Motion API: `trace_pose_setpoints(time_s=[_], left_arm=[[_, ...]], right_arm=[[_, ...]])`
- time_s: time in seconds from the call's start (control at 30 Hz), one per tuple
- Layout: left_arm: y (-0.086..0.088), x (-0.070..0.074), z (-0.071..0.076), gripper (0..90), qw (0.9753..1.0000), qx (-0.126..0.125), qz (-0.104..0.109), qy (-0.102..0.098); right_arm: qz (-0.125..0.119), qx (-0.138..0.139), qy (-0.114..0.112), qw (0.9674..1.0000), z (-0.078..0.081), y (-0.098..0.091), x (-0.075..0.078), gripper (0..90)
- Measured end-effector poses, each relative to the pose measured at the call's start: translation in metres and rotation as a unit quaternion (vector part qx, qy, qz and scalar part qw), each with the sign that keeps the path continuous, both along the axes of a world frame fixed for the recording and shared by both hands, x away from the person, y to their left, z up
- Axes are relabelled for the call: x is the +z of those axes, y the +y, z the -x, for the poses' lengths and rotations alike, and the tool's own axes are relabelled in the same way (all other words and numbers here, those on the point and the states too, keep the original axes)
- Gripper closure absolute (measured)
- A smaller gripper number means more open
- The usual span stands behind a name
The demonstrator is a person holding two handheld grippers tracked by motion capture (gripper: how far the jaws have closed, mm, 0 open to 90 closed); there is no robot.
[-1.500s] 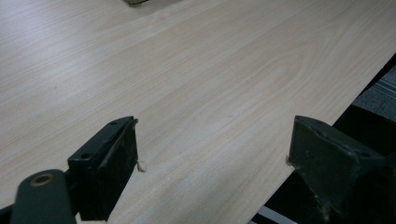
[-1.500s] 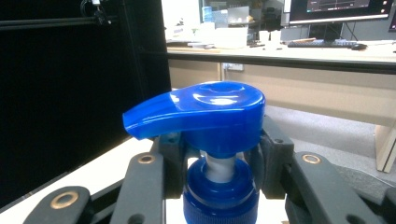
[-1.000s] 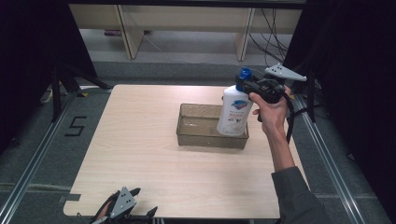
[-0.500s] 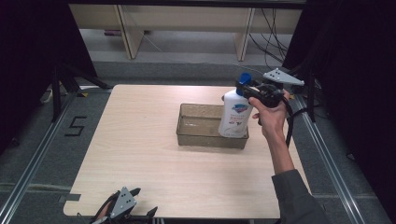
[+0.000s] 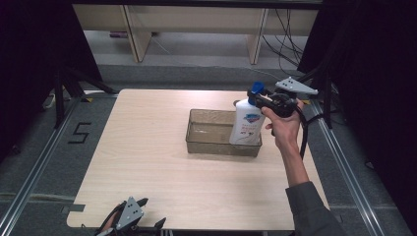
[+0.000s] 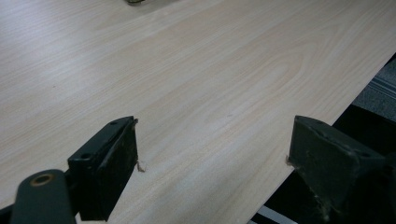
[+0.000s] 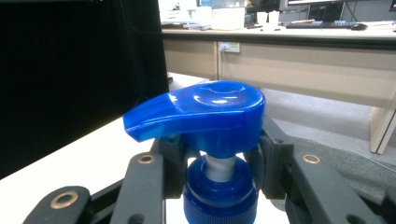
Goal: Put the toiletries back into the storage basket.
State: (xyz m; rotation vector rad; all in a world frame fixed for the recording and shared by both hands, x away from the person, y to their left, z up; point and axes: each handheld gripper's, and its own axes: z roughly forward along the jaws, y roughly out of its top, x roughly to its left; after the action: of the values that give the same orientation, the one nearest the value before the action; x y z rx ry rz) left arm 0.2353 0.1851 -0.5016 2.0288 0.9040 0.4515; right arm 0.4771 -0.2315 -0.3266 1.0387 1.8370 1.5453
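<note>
While the high view looks down on the pale wooden surface point(image 5: 162, 162), the right hand point(image 5: 284, 129) is up at the far right side, and its right gripper point(image 5: 265, 100) is clamped on the neck of a white pump bottle point(image 5: 246, 123) just under the blue pump head point(image 5: 255, 90). The bottle stands upright at the right end of a clear rectangular tray point(image 5: 206, 145), which sits on the right half of the surface; whether the bottle's base touches the tray floor, I cannot tell. Down at the near left corner, the left gripper point(image 5: 129, 216) sits low at the edge of the surface, well apart from the tray.

Over to the left gripper view: the left gripper point(image 6: 212, 161) has its two black jaws spread wide, nothing between them but bare wood grain, and the edge of the surface runs just inside the right-hand jaw.

Now the right gripper view: the right gripper point(image 7: 215, 170) has its jaws pressed in from both sides on the pump's neck, right below the blue pump head point(image 7: 205, 112), with the blue collar point(image 7: 217, 200) beneath. The spout points left.
</note>
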Motion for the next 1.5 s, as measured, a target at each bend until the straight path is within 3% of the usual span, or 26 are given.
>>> trace_pose_setpoints(time_s=[0.1, 0.13, 0.33, 0.37, 0.47, 0.5, 0.77, 0.93, 1.0, 1.1, 1.17, 1.3, 1.5], left_arm=[[0.001, 0.0, 0.0, 15.1, 1.0, 0.0, -0.009, 0.0], [0.0, 0.0, 0.0, 15.1, 1.0, 0.0, 0.005, 0.001], [-0.001, 0.0, 0.001, 15.1, 1.0, 0.004, 0.008, 0.002], [0.0, 0.0, 0.0, 15.2, 1.0, 0.0, -0.003, 0.001], [0.001, 0.0, 0.0, 15.1, 1.0, -0.001, -0.009, 0.001], [-0.001, -0.001, 0.001, 15.1, 0.9999, 0.001, 0.01, 0.001], [-0.002, -0.001, 0.001, 15.2, 0.9999, 0.002, 0.01, 0.0], [-0.001, 0.0, 0.001, 15.1, 1.0, 0.001, 0.003, 0.0], [0.001, 0.0, 0.0, 15.1, 1.0, -0.001, -0.01, 0.001], [-0.002, -0.001, 0.001, 15.1, 0.9999, 0.001, 0.011, -0.001], [0.0, -0.001, 0.0, 15.1, 1.0, 0.0, -0.006, 0.002], [-0.002, -0.001, 0.001, 15.1, 0.9999, 0.002, 0.01, -0.001], [-0.002, -0.001, 0.001, 15.1, 0.9999, 0.002, 0.011, -0.001]], right_arm=[[0.004, 0.003, 0.003, 1.0, -0.001, 0.0, -0.006, 61.8], [0.001, 0.005, 0.007, 1.0, -0.001, 0.001, -0.008, 61.8], [0.007, 0.002, 0.01, 0.9999, -0.001, 0.0, -0.014, 61.8], [0.005, 0.004, 0.008, 0.9999, 0.0, 0.0, -0.015, 61.8], [0.008, 0.004, 0.01, 0.9999, 0.001, 0.001, -0.015, 61.7], [0.01, 0.004, 0.006, 0.9999, 0.001, 0.0, -0.015, 61.7], [0.005, 0.006, 0.009, 0.9999, 0.002, 0.001, -0.015, 61.3], [0.008, 0.004, 0.009, 0.9999, 0.003, 0.0, -0.016, 56.6], [0.006, 0.002, 0.013, 0.9999, 0.003, 0.0, -0.016, 56.5], [0.005, 0.004, 0.013, 0.9999, 0.004, 0.0, -0.016, 57.0], [0.005, 0.005, 0.016, 0.9998, 0.004, 0.0, -0.016, 55.3], [0.005, 0.005, 0.02, 0.9998, 0.004, 0.0, -0.016, 54.7], [-0.004, 0.003, 0.028, 0.9996, 0.004, 0.001, -0.016, 52.0]])
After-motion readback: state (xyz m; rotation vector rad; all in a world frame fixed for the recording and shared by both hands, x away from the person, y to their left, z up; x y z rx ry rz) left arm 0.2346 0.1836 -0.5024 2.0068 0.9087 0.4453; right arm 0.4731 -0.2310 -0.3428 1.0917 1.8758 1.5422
